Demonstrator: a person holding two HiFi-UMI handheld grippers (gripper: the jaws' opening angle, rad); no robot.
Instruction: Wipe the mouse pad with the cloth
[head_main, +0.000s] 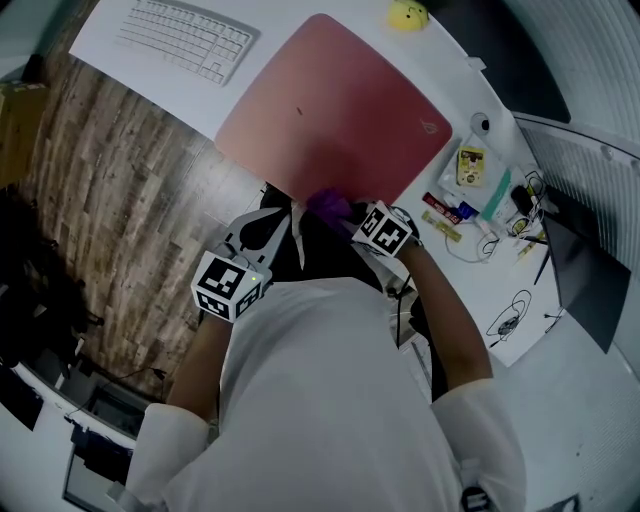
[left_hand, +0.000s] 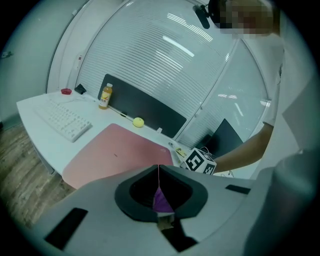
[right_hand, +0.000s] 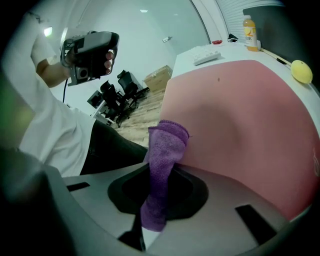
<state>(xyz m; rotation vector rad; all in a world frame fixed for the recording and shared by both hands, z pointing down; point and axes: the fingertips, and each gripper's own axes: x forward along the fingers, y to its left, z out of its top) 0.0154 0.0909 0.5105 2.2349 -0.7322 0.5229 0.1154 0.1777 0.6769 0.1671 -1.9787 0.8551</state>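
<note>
1. left gripper (head_main: 285, 222) — jaws pressed together. its own view shows a small purple sliver low between them, and whether that is a corner of the cloth cannot be told. it hangs short of the pad's near corner and off the work.
2. cloth (right_hand: 167, 144) — purple, bunched into one upright fold. its free end is at the near edge of the mouse pad (head_main: 340, 110), touching it or just over it.
3. right gripper (right_hand: 166, 167) — jaws pinching the cloth about mid-length. it is the nearer tool to the pad.
4. mouse pad — pink, flat on the white desk (head_main: 95, 45). it lies straight ahead of the right gripper's jaws and stretches away from the person, forward and to the right in the head view. judged from this, the wipe calls for a forward stroke with the fold pressed down.
</note>
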